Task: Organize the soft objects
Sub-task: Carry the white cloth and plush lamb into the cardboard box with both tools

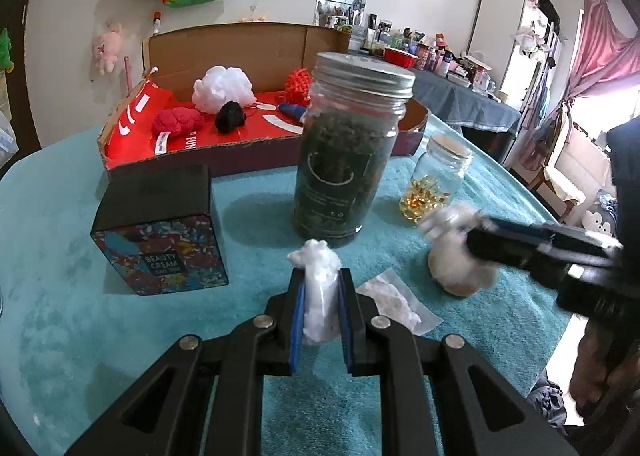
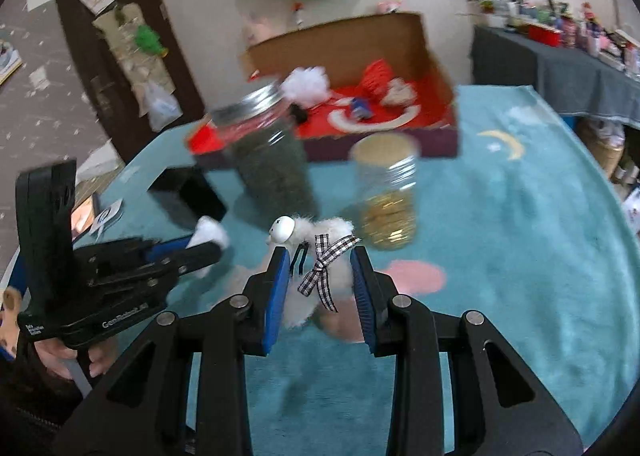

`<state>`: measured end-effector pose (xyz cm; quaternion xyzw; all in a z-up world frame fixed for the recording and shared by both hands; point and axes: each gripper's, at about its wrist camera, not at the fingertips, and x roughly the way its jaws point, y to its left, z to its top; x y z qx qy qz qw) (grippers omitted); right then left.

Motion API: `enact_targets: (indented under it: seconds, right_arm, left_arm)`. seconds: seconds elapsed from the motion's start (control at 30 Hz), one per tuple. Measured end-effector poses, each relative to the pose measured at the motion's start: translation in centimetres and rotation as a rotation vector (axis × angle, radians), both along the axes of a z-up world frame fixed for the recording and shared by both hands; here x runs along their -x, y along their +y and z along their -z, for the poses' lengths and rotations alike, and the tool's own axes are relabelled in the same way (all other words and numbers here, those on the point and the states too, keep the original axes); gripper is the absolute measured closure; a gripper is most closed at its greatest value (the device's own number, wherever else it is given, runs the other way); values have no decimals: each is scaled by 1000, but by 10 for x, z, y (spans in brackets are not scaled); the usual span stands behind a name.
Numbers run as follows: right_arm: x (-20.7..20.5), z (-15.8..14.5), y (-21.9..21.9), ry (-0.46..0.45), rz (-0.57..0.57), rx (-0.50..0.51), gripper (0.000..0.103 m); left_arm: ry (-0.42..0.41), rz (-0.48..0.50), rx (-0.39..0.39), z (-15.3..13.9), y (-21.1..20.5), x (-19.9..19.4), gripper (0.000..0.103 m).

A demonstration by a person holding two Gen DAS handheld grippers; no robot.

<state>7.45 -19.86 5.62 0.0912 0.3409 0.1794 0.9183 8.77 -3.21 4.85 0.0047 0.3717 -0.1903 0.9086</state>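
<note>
My left gripper (image 1: 320, 276) is shut on a soft white wad (image 1: 318, 296) and holds it above the teal cloth. My right gripper (image 2: 320, 256) is shut on a fluffy white toy (image 2: 316, 256) with a checked ribbon and a small bell. The right gripper also shows in the left wrist view (image 1: 472, 236), holding the toy (image 1: 460, 256) at the right. The left gripper also shows in the right wrist view (image 2: 204, 244) with the wad (image 2: 210, 234). An open cardboard box (image 1: 256, 152) at the back holds a white pompom (image 1: 222, 90), red knitted pieces (image 1: 176, 122) and a black ball (image 1: 230, 118).
A tall jar of dark leaves (image 1: 348, 148) stands mid-table. A small jar of gold capsules (image 1: 436, 176) is to its right. A black beauty-cream box (image 1: 160, 228) stands left. A clear plastic wrapper (image 1: 396, 300) lies on the cloth. A cluttered side table (image 1: 460, 96) is behind.
</note>
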Motion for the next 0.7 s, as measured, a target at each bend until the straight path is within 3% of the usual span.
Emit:
enact_targets:
  seconds: [0.7]
  right_arm:
    - [-6,8,11,19,-19,13,73]
  left_arm:
    - [3,10,9,1,-1,1,87]
